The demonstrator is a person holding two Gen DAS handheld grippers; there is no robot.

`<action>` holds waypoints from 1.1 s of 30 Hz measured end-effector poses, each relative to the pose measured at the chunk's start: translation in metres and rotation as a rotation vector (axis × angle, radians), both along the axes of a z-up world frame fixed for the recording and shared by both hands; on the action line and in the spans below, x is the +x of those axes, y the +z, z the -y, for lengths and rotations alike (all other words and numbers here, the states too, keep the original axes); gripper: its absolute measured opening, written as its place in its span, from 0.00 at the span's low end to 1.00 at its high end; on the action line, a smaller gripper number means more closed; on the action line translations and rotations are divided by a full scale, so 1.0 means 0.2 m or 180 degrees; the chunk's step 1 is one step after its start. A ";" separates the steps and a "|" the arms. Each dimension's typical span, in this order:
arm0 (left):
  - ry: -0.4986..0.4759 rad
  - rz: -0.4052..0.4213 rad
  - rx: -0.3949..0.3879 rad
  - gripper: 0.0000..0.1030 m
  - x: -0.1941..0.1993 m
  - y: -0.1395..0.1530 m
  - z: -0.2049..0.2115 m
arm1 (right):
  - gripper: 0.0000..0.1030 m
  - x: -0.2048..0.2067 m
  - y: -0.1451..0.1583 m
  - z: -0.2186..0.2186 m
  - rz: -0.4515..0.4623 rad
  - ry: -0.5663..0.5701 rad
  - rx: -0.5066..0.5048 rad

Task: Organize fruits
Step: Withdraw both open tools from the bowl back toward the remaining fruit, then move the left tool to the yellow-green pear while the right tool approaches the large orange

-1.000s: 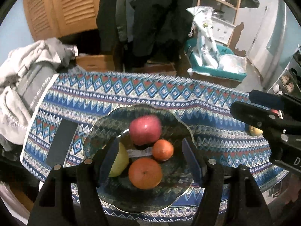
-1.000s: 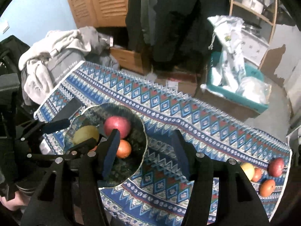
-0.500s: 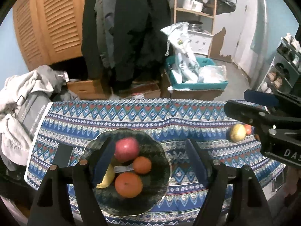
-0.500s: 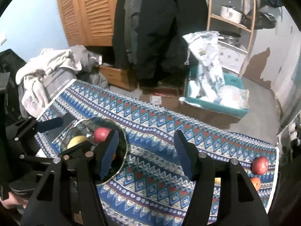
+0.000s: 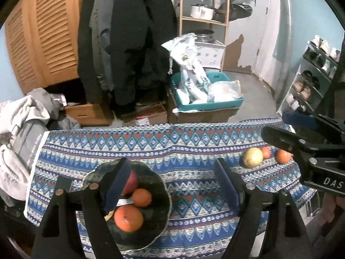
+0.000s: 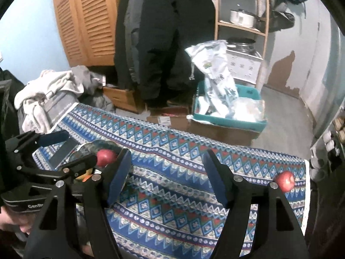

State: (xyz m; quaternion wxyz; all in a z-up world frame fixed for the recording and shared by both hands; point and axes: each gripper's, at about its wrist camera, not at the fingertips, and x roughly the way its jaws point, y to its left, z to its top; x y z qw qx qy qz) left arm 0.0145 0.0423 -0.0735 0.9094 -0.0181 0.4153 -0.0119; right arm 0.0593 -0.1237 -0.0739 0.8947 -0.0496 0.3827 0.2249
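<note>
A: Starting with the left wrist view: pulling back and up from the bowl [image 5: 159, 196] compared with a second ago, so the bowl is now sitting lower and smaller, at about 7 o'clock. Left tool [image 5: 172, 185] staying spread wide, gripping nothing.

B: Holding what inside?

A: Holding a red apple [image 5: 131, 182], a small orange [image 5: 141, 197], a big orange [image 5: 128, 218] and a sliver of something yellow behind the left finger. Also bringing a loose cluster into sight at 3 o'clock on the patterned surface [image 5: 183, 142]: a yellow-green fruit [image 5: 252, 157] with two reddish-orange ones just beside it.

B: And the right wrist view?

A: Swinging away from the bowl too, now looking across the cloth. Right tool [image 6: 167, 172] likewise spread and empty. Catching a loose red apple [image 6: 285, 180] near the surface's far right end, around 4 o'clock; bowl fruit peeking out at 9 o'clock.

B: Meaning?

A: Probably finishing one drop-off and turning toward the remaining loose fruit, well apart from the bowl.
</note>
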 end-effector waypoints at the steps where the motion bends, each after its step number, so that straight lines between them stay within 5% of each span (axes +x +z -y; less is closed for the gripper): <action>1: -0.0018 -0.0011 -0.0012 0.78 0.00 0.00 0.01 | 0.68 0.00 0.00 0.02 -0.0008 -0.0017 -0.0001; 33: -0.0693 -0.0411 -0.0128 0.78 0.17 -0.10 0.63 | 0.70 0.05 -0.19 0.79 -0.0249 -0.0863 -0.0239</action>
